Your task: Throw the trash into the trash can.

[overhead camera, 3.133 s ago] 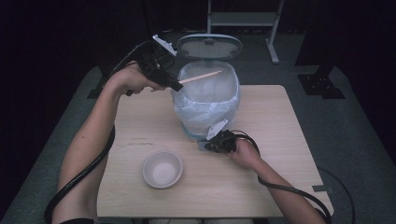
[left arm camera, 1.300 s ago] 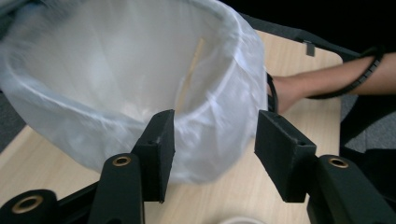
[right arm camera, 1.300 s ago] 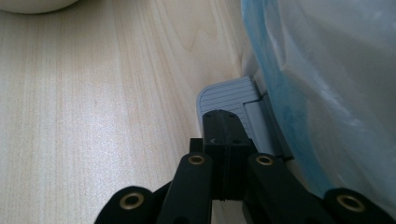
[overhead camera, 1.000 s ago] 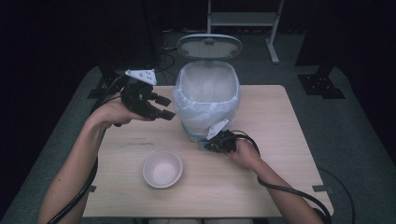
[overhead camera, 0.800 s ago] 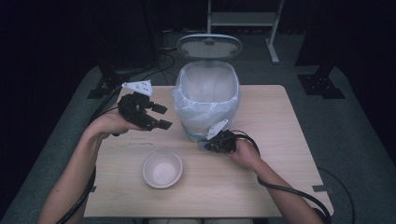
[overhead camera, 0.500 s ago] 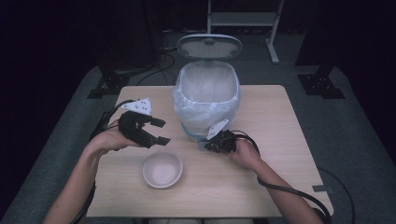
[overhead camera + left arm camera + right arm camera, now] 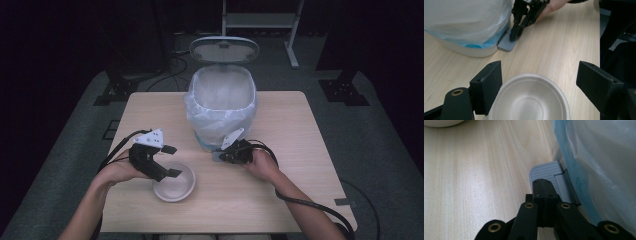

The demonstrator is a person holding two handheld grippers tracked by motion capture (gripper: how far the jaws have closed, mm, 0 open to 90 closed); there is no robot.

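Brought my left gripper down from the bin to the bowl, jaws just been opening around it.

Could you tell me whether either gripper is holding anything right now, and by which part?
Nothing is held. The left gripper stands open around the white bowl; the shut right gripper presses the bin's grey pedal.

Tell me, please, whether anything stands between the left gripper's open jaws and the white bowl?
Nothing visible does: the left gripper has just been opening, and its jaws flank the white bowl without touching it.

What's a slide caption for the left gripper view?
Open left gripper straddles the white bowl; beyond, the shut right gripper presses the bin's pedal.
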